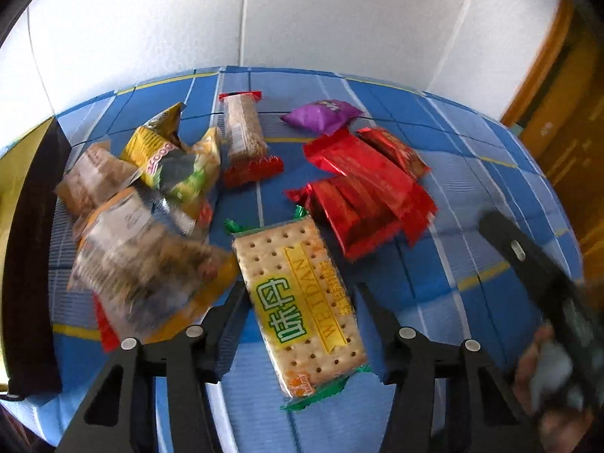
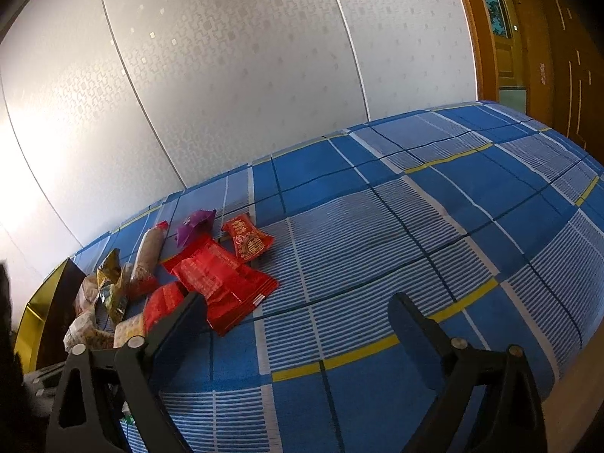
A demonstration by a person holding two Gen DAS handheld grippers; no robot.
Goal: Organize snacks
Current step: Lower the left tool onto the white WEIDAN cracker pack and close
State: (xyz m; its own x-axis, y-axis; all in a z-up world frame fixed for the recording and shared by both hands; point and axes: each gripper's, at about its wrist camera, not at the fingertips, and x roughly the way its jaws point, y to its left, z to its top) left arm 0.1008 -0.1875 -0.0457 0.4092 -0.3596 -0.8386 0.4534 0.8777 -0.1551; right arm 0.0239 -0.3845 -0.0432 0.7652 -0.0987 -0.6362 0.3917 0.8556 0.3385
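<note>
While the left tool (image 1: 298,302) hangs over the bed (image 1: 472,188) with its two fingers spread wide, the cracker pack (image 1: 302,302) lies flat on the checked cover right between them, untouched by either finger as far as the left wrist view shows. That pack's long axis runs from the tool's base out toward the far edge of the bed, leaning slightly left at its far end, so it lies nearly along the fingers and its narrow width faces the gap. By my reading, a closing squeeze would catch it across its short side, and a small drop is all the left tool needs.

Left of the pack sits a blurred heap of clear and yellow bags (image 1: 143,226); the red packs (image 1: 362,196) lie just beyond it to the right, near but not touching.

Off to the right, the right tool (image 2: 298,317) is also wide open and holds nothing. It points across bare cover, and the red packs (image 2: 219,279) lie beyond its left finger, so the left tool is plainly the nearer one for the crackers.
</note>
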